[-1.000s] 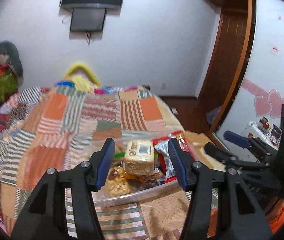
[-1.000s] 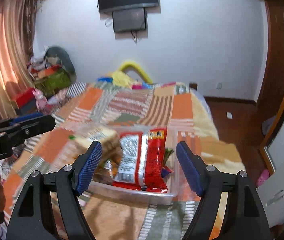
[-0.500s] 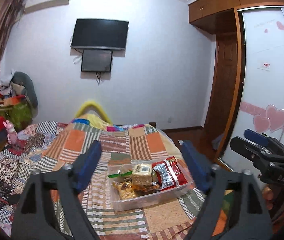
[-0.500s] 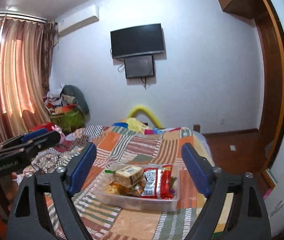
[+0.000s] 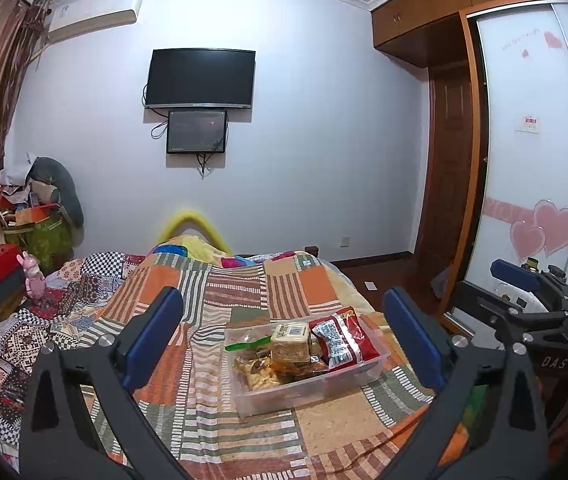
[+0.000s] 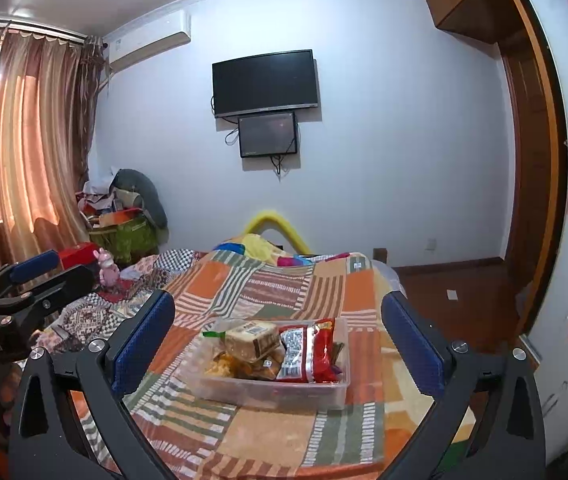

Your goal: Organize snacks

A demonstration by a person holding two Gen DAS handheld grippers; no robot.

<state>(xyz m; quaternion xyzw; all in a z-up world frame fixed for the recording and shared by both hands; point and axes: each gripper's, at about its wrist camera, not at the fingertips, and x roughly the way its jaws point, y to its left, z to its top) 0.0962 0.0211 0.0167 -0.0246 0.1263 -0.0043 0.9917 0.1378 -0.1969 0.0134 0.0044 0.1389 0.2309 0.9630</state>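
Standing spread wide with nothing between them, the fingers of the left gripper point(image 5: 284, 344) have just been opening, and so have those of the right gripper point(image 6: 277, 344), equally wide and empty; both hang above the near end of the bed point(image 5: 316, 428), well short of the clear plastic tub point(image 6: 267, 394); the tub sits on the patchwork blanket point(image 6: 284, 284) toward the bed's near right corner; inside it a red snack bag point(image 6: 310, 350) lies on the right, a tan wrapped block point(image 6: 251, 338) leans on top at the left, and a yellowish chip bag point(image 5: 257, 376) fills the near left; a television point(image 6: 264, 80) hangs on the far wall beyond the bed's far edge
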